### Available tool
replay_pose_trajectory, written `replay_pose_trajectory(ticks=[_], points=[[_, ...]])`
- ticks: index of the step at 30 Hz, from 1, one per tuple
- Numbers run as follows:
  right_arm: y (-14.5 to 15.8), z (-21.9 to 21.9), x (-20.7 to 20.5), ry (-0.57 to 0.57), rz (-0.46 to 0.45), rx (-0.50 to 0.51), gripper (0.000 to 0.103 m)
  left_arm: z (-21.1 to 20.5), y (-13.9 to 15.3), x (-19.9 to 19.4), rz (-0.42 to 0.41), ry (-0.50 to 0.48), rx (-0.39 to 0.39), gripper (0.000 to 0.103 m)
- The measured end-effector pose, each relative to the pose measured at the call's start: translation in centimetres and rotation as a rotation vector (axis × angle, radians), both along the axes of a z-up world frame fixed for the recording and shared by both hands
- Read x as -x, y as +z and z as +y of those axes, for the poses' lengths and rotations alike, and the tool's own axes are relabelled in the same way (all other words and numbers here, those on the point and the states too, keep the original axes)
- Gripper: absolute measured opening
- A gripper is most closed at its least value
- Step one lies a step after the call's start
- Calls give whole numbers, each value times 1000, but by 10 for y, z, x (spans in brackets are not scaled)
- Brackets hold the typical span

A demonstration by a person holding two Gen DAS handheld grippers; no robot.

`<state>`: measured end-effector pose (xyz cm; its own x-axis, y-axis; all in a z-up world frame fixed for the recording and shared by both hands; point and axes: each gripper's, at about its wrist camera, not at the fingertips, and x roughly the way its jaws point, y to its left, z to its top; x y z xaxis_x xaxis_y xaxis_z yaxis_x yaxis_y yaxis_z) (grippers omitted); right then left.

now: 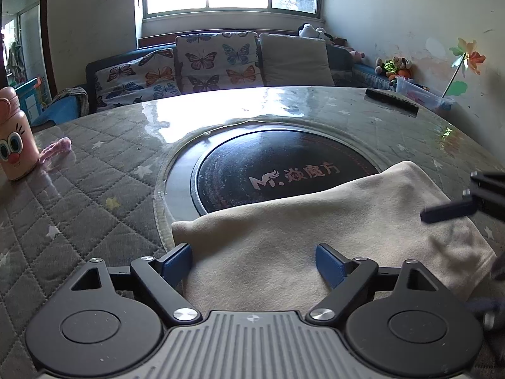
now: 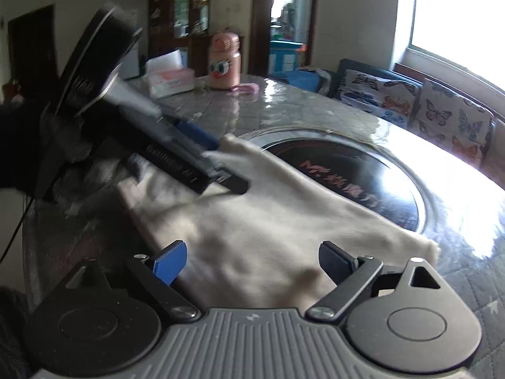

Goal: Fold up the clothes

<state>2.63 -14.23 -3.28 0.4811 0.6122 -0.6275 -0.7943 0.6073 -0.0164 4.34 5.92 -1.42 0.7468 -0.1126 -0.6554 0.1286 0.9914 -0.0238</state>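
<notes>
Cloth (image 1: 315,221), cream, lies flat on the quilted surface (image 1: 94,189), far edge overlapping the black cooktop disc (image 1: 284,170). Long axis runs between my two tongs. Left tongs (image 1: 254,260) spread wide over its near edge; right tongs (image 2: 252,260) spread too, gripping nothing.

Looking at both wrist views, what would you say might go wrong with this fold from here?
1. Both the left claw and the right claw are open above the beige fleece cloth, so a shallow pinch may catch only one layer.
2. The cloth overlaps the black round cooktop set in the table; dragging it could bunch it at the raised rim.
3. The pink cartoon-face bottle stands near the left edge and a wide swing might knock it.
</notes>
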Motion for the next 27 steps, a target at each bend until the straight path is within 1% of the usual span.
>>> replay_pose_trajectory(ticks=[4,7,10,16,22,27], points=[[2,-11,-25,-91,48,-61,93,3,0,1,-1,12,-1,91],[-7,-18,-40,-142,95,-63,93,6,-1,1,5,28,2,92],[-9,-27,-46,-169,119,-78,93,9,1,1,3,46,5,92],[2,-34,-57,-198,93,-108,93,8,12,-7,-31,98,-13,93],[-8,-40,-80,-249,141,-143,93,14,6,-28,1,171,-35,93],[-5,-40,-79,-242,131,-146,93,24,0,-34,10,210,-24,94]])
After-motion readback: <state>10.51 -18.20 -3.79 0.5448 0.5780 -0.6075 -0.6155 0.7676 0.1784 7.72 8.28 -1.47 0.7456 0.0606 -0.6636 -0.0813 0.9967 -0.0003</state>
